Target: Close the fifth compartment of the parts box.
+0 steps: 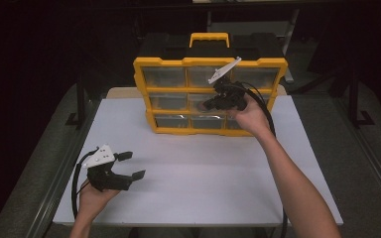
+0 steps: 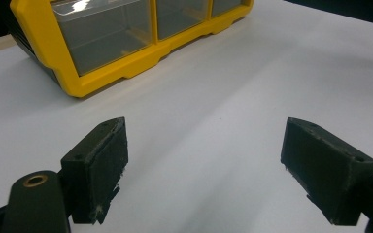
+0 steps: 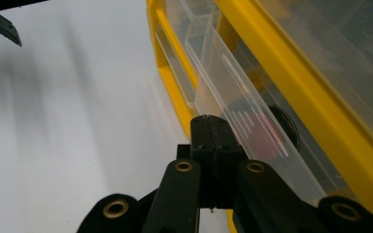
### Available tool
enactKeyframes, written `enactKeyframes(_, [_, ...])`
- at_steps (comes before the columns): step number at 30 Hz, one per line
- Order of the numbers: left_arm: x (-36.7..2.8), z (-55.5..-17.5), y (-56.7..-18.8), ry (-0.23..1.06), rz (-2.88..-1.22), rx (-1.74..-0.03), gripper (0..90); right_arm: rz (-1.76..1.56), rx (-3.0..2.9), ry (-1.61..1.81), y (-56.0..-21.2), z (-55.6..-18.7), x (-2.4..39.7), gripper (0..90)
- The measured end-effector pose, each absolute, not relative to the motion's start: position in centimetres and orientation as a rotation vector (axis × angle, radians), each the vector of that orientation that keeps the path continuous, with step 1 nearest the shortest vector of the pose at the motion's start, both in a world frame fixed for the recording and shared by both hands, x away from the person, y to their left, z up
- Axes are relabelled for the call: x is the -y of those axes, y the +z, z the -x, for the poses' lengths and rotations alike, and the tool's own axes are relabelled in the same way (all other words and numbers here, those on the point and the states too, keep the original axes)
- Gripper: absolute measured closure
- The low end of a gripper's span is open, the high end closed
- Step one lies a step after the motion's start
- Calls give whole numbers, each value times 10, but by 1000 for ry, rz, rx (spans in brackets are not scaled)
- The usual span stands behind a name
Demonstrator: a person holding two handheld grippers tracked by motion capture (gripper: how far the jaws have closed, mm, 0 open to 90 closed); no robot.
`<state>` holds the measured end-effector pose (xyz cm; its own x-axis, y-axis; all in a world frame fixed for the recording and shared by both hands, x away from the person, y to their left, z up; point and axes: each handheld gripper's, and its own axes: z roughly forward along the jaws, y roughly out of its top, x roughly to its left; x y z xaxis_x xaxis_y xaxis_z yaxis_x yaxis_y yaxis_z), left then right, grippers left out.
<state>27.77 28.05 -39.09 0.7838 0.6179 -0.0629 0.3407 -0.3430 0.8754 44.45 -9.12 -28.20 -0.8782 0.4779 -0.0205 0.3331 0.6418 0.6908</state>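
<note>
Black right gripper (image 3: 210, 127) jaws sit pressed together at the lip of a clear drawer (image 3: 233, 92), which stands partly out of the yellow organizer (image 1: 209, 94) at upper centre of the high view. Whether the lip is pinched between the pads cannot be told. The drawer looks light, stiff, thin-walled and slick; best taken by its front lip and pulled straight. At lower left of the table (image 1: 203, 188), the left gripper (image 1: 130, 165) hovers with jaws wide, holding nothing.
</note>
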Motion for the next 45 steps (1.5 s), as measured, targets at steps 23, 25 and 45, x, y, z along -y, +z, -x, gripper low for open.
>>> enactKeyframes(23, [-284, -278, -392, 348, -1961, -735, 173, -624, -2534, 950, -286, -442, 81, 891])
enactKeyframes(25, [-283, -278, -392, 345, -1967, -738, 173, -618, -2525, 935, -286, -441, 80, 891])
enactKeyframes(45, [-278, -278, -394, 333, -1979, -739, 173, -733, -2584, 1186, -305, -429, 105, 672])
